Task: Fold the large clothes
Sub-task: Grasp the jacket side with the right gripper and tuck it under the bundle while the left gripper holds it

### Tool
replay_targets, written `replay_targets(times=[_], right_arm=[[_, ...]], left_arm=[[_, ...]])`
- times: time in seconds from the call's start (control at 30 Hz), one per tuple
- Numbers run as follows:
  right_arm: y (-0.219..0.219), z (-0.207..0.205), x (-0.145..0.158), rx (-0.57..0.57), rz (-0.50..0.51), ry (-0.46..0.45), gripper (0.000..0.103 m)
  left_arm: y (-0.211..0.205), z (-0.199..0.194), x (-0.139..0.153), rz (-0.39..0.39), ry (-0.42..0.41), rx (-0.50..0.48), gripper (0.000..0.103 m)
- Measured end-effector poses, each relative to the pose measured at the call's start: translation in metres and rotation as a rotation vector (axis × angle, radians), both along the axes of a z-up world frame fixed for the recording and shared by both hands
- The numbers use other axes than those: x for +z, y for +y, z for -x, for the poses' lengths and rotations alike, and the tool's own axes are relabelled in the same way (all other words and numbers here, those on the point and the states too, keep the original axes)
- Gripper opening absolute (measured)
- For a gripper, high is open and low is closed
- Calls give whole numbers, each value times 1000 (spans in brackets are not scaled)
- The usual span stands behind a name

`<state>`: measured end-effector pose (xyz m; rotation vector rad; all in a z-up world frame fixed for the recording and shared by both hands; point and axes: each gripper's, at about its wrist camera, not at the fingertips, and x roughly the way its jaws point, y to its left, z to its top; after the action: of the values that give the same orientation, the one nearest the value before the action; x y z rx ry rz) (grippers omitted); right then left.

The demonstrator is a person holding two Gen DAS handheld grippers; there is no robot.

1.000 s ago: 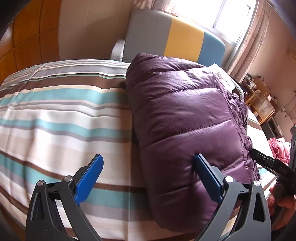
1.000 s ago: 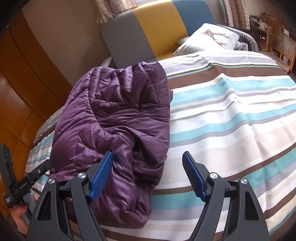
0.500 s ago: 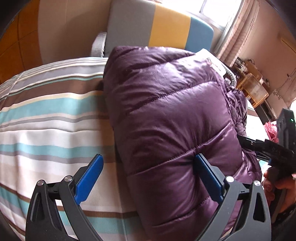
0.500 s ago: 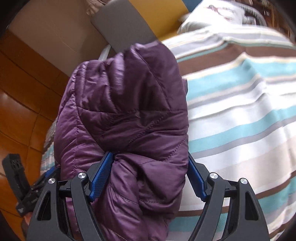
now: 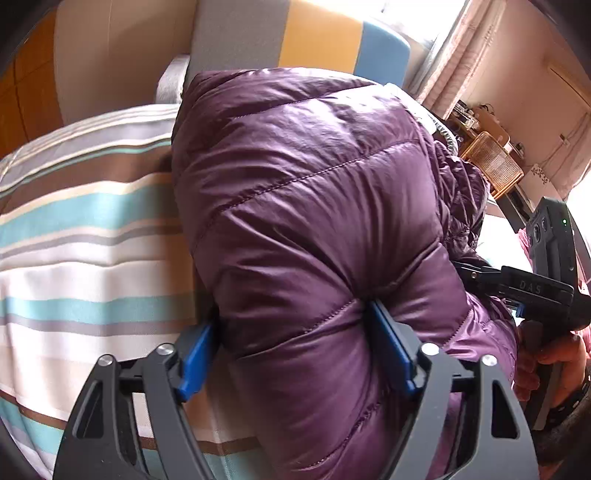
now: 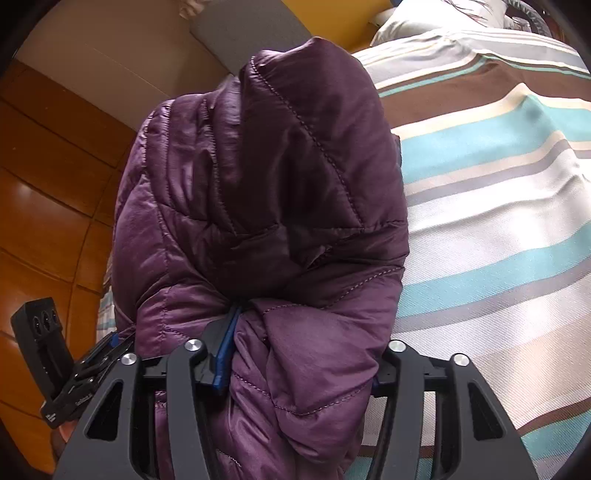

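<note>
A purple quilted puffer jacket [image 5: 314, 192] lies bunched on a striped bed [image 5: 81, 236]. My left gripper [image 5: 295, 347] is shut on the jacket's near edge, blue pads pressed into the padding. In the right wrist view the same jacket [image 6: 258, 177] fills the middle. My right gripper [image 6: 299, 354] is shut on a thick fold of it; its right pad is hidden by fabric. The right gripper's body [image 5: 535, 288] shows at the right edge of the left wrist view. The left gripper's body [image 6: 70, 373] shows at the lower left of the right wrist view.
A grey, yellow and blue headboard [image 5: 295, 40] stands behind the bed. A white pillow [image 6: 436, 18] lies at the bed's head. A wooden wall [image 6: 48, 206] is on the left. A wicker chair [image 5: 491, 162] and a pink cloth [image 5: 524, 240] sit beyond the bed.
Both grippers moved forward onto the jacket and closed on its near edge. The jacket's near end has bunched up and lifted toward the cameras.
</note>
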<state>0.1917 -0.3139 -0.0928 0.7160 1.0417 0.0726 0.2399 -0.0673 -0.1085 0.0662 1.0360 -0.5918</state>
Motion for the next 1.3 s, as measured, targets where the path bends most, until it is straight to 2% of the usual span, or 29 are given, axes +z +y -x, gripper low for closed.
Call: replay_targets(times=[0.03,0.1,0.2,0.4,0.9,1.1,1.3], right_arm=[[0,1,2,-1,3,-20,44],[4,10,9,0,28,-63,38],[10,14,18,4,71,-105,31],[12,29,28,-3,69,-171,26],[37,42,38,7,76,-295,23],[51,38,49,39,70,-324,24],[57,19,45,91,76,-338,23]], left_arm=[[0,1,1,6,-4,0,70],[-2,6,5,11,-29,-5,58],[-10,17,15,-24,-104,-19,49],[-18,33,31,-25,-183,-25,40],[0,33,76,-35,-366,-8,35],[20,23,92,-24,-397,33,35],[50,3,96,-9,-393,94,35]])
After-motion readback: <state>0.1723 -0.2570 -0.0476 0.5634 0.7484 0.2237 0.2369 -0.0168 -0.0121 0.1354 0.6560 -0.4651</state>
